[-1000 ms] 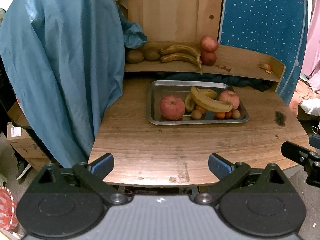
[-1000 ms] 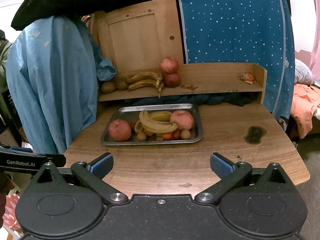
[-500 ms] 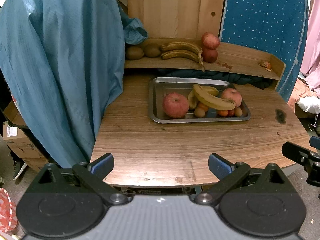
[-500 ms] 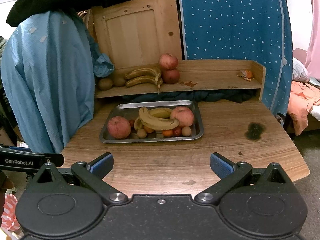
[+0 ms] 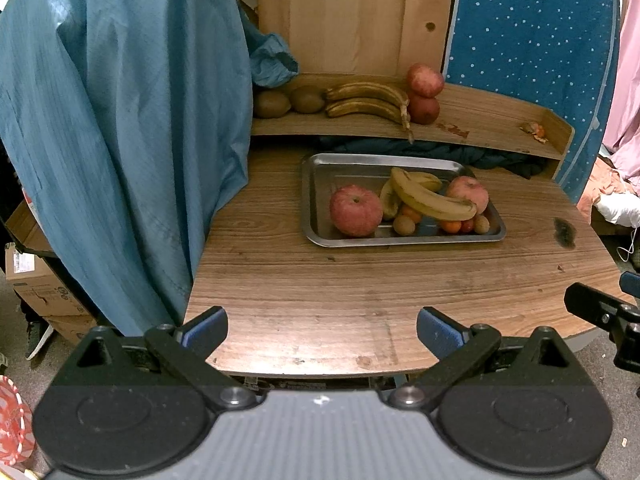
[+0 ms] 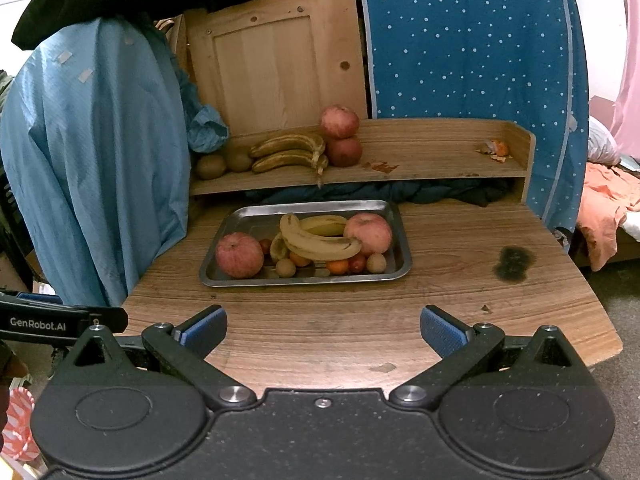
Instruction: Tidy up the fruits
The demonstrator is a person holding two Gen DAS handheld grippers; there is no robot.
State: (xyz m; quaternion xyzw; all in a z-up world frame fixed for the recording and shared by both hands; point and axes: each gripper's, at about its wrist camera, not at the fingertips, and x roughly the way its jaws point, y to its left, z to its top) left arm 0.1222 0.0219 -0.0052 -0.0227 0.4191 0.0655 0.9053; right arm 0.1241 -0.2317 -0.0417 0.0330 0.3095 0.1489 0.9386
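A steel tray (image 5: 316,184) (image 6: 240,218) sits mid-table holding two red apples (image 5: 355,211) (image 6: 368,233), yellow bananas (image 5: 430,202) (image 6: 316,242) and several small fruits. On the wooden shelf (image 5: 480,120) (image 6: 432,156) behind lie two brown bananas (image 5: 366,100) (image 6: 286,152), two kiwis (image 5: 307,99) and two stacked apples (image 5: 425,94) (image 6: 340,136). My left gripper (image 5: 322,330) is open over the table's near edge. My right gripper (image 6: 323,330) is open too, equally short of the tray. Both are empty.
A blue cloth (image 5: 120,120) hangs along the table's left side. A dotted blue cover (image 6: 472,40) stands behind the shelf. Orange peel (image 6: 496,148) lies at the shelf's right end. A dark stain (image 6: 514,262) marks the table. Cardboard boxes (image 5: 36,284) sit on the floor.
Both grippers have drifted slightly closer to the table and tray; their jaws stay open. No fruit has moved.
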